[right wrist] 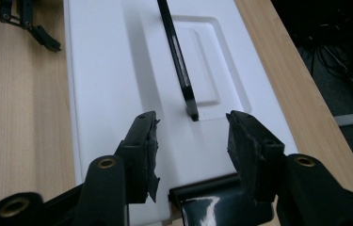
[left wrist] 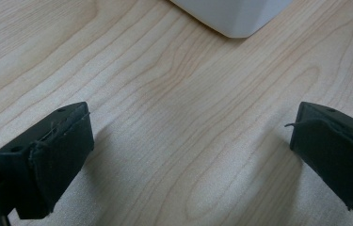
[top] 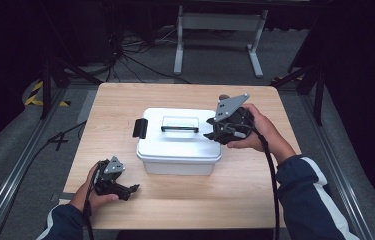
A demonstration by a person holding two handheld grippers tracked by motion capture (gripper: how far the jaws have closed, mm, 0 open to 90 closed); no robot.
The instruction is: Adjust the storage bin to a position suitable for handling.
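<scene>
A white lidded box (top: 177, 150) stands mid-table, with a black handle (top: 180, 128) lying flat on its lid and a black latch (top: 140, 128) on its left end. My right gripper (top: 211, 128) hovers at the box's right end, pointing left over the lid. In the right gripper view its jaws (right wrist: 193, 136) stand open above the white lid (right wrist: 103, 70). The handle's near end (right wrist: 190, 106) lies just ahead of them, and a glossy black latch (right wrist: 212, 200) sits low between them, untouched. My left gripper (top: 131, 191) rests open on the table, front left of the box, holding nothing (left wrist: 190, 155).
The wooden table (top: 255, 200) has bare wood in front of and to the right of the box. The box's corner (left wrist: 235, 16) lies ahead of the left jaws. Beyond the table's far edge are a white frame's legs (top: 220, 45) and cables on the floor.
</scene>
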